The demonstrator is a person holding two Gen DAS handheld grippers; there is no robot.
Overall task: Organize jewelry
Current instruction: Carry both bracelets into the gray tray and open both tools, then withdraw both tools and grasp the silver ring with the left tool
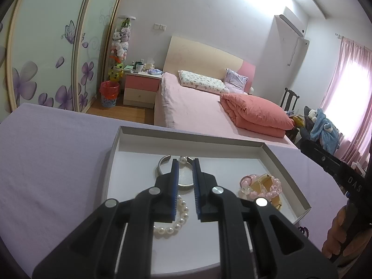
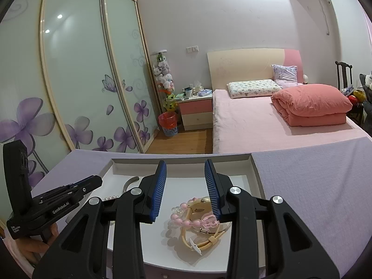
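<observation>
Over the shallow white cardboard tray point(image 1: 288, 174), the left gripper point(image 1: 186, 162) has its jaws narrowly apart and empty; the right gripper point(image 2: 186, 165) has its jaws spread above the pink bead bracelet point(image 2: 186, 220).

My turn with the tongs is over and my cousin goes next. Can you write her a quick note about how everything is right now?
Left tongs: open only a crack, empty, over the silver bangle and pearl bracelet.
Right tongs: open, empty, over the pink bead bracelet and beige watch.
Done: all four pieces lie in the white tray on the purple cloth.
Left: a small purple beaded thing seems to lie outside the tray, by its corner. It probably goes in next.
</observation>
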